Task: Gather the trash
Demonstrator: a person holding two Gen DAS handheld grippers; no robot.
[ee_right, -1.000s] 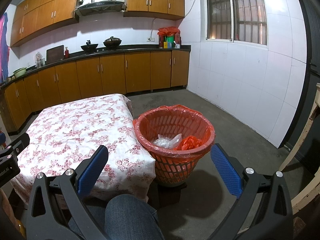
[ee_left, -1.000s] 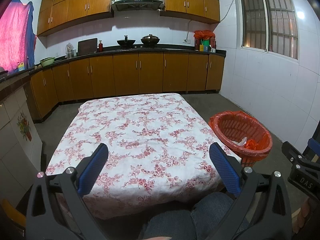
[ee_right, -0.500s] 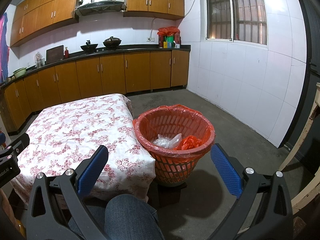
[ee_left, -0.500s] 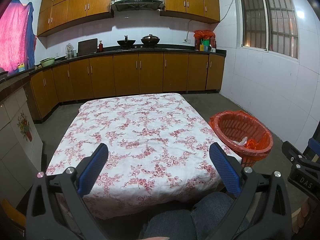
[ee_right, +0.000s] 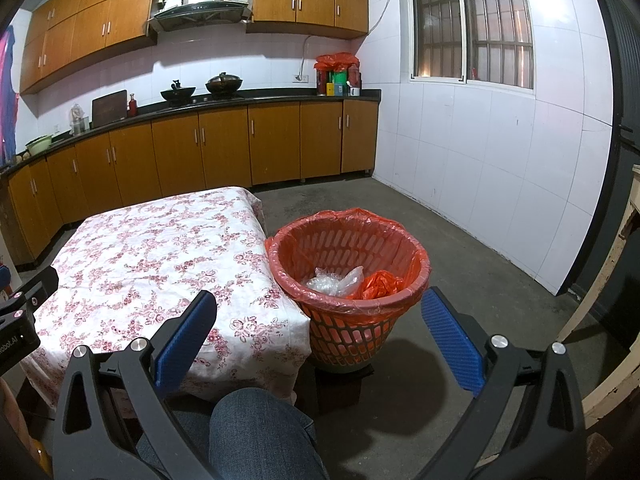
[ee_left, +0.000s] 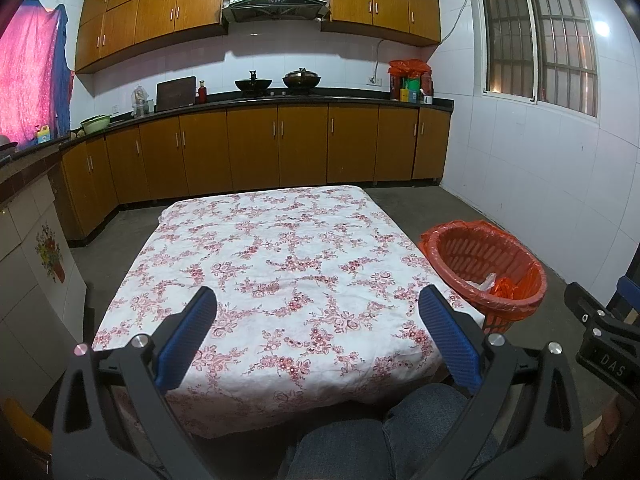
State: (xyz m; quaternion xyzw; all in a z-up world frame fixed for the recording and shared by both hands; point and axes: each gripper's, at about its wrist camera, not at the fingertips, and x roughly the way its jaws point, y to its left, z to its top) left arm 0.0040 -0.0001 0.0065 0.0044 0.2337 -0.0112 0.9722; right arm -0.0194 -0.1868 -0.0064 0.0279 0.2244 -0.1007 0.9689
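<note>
My bin (ee_right: 348, 276) is a red slatted plastic basket, upright on the floor just beside the table's corner, its side touching or nearly touching the hanging cloth. A red bag (ee_right: 280, 240) lines it, folded out over the rim all round. Inside, low down, lie a crumpled clear plastic wrapper (ee_right: 336, 280) and, touching it, a crumpled orange-red plastic piece (ee_right: 378, 284), both towards my side.
</note>
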